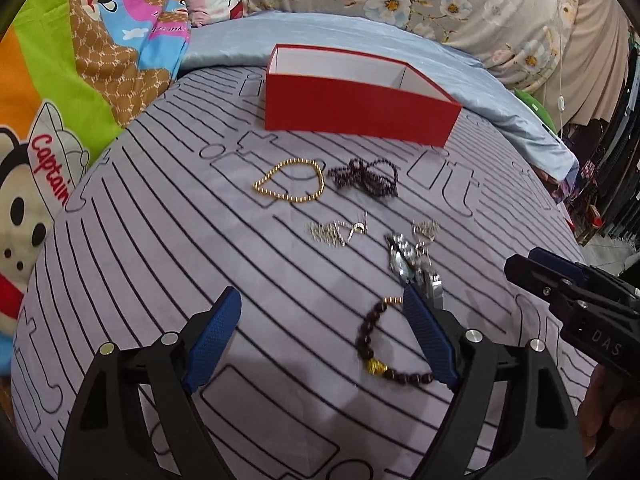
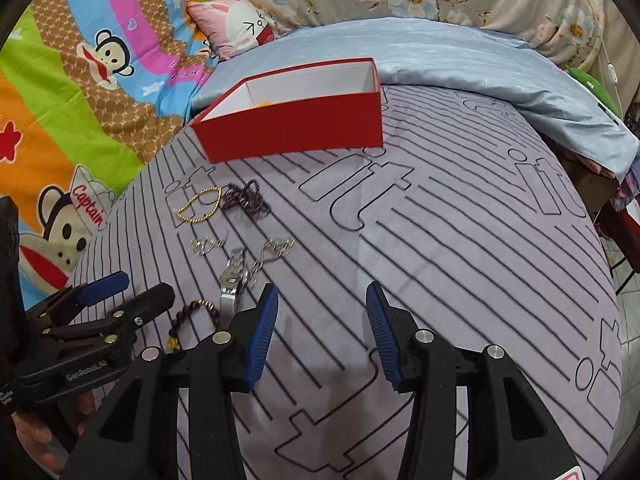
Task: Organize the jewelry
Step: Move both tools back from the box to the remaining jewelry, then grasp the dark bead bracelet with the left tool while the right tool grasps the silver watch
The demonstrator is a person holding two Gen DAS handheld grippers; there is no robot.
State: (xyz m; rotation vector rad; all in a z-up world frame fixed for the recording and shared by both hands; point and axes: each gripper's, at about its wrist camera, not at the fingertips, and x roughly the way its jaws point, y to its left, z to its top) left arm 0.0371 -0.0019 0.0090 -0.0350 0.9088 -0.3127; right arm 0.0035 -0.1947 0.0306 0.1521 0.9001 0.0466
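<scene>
Red cardboard, white inside: an open box (image 1: 356, 108) is set at the far end of a lilac striped sheet (image 1: 160, 240); its floor is mostly hidden behind the near wall, only a faint orange speck is seen inside from the right wrist view, not identifiable. A dark bead bracelet (image 1: 380, 344) w/ a gold charm is partly covered by the right finger of the left gripper (image 1: 320, 340). A silver watch (image 1: 404, 264) is blurred, its band cut off behind the same finger. Two silver earrings, one (image 1: 336, 232) to the left & one (image 1: 426, 230) to the right, are too small for detail.

Both grippers are pitched steeply down over the sheet. Left gripper jaws are spread wide, nothing gripped. Right gripper (image 2: 322, 332) jaws are set about half apart, only bare sheet between them.

A gold bead chain (image 1: 290, 184) is laid in a loop, just beside a tangled dark bead strand (image 1: 366, 178); both lie near the box, apart from it.
</scene>
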